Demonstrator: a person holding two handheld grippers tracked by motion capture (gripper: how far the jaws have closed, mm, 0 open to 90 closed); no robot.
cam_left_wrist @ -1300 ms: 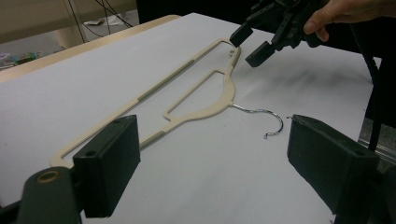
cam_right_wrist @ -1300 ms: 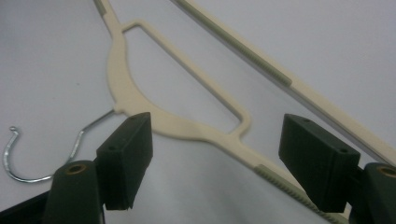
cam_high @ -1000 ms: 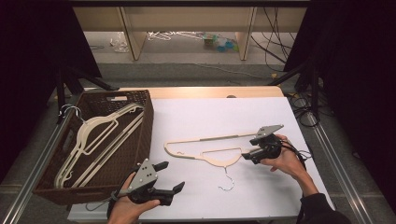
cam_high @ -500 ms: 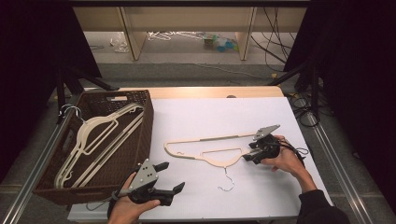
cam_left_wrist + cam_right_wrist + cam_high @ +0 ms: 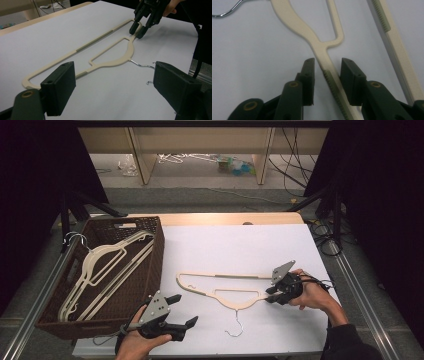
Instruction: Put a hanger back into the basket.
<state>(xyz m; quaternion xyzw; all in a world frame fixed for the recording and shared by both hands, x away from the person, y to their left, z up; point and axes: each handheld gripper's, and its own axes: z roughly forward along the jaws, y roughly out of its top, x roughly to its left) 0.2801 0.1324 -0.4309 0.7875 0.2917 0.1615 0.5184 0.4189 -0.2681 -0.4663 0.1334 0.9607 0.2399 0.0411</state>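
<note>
A cream plastic hanger (image 5: 235,303) with a metal hook (image 5: 235,327) lies flat on the white table (image 5: 235,245). My right gripper (image 5: 270,295) is down at the hanger's right shoulder. In the right gripper view its jaws straddle the ribbed arm of the hanger (image 5: 297,25), a small gap on each side, so the right gripper (image 5: 325,63) is open. My left gripper (image 5: 184,311) is held near the front edge, left of the hook, wide open and holding nothing. The left gripper view looks between the left gripper's (image 5: 113,75) jaws along the hanger (image 5: 120,60) to the right gripper (image 5: 137,28).
A brown wicker basket (image 5: 159,245) stands at the table's left with several cream hangers (image 5: 100,265) inside. Cables (image 5: 325,232) trail off the right edge. A bare wooden strip (image 5: 225,218) runs along the table's far edge.
The right gripper has sunk slightly onto the hanger's arm. The left gripper has drifted a little to the right. The hanger has not moved.
</note>
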